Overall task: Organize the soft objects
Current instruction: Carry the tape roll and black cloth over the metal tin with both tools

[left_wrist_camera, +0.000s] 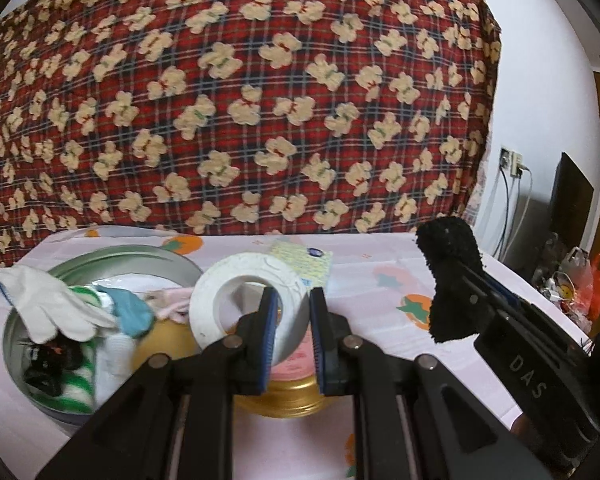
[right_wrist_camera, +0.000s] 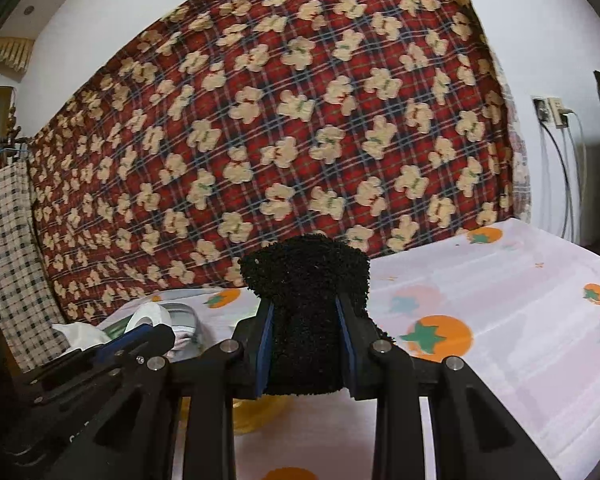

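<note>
Table (left_wrist_camera: 380,256) with a pale cloth printed in orange fruit stands against a big red plaid blanket (left_wrist_camera: 260,100) dotted with cream bears, and both grippers hang over it side by side. The left gripper (left_wrist_camera: 293,344) is clamped on the rim of a white ring-shaped lid (left_wrist_camera: 208,300), one blue pad inside the hole and the other against the outer edge, so the ring stands tilted up off the table. Below it sits a gold tin (left_wrist_camera: 284,400) with a pink top showing between the fingers. To the left of that is a round metal tin (left_wrist_camera: 16,344) stuffed with soft things: a white glove (left_wrist_camera: 48,304) draped over the near edge, a green and white striped cloth (left_wrist_camera: 78,384), a teal piece (left_wrist_camera: 134,312), something pink (left_wrist_camera: 172,300) and a small dark item low down that I can't make out. A yellowish patterned cloth (left_wrist_camera: 304,262) lies flat on the table behind the ring. The right gripper (right_wrist_camera: 305,352) is closed on a fuzzy black sock (right_wrist_camera: 306,292), which is squeezed narrow between the blue pads and bulges out above them, held up clear of the table and just to the right of the left gripper.
</note>
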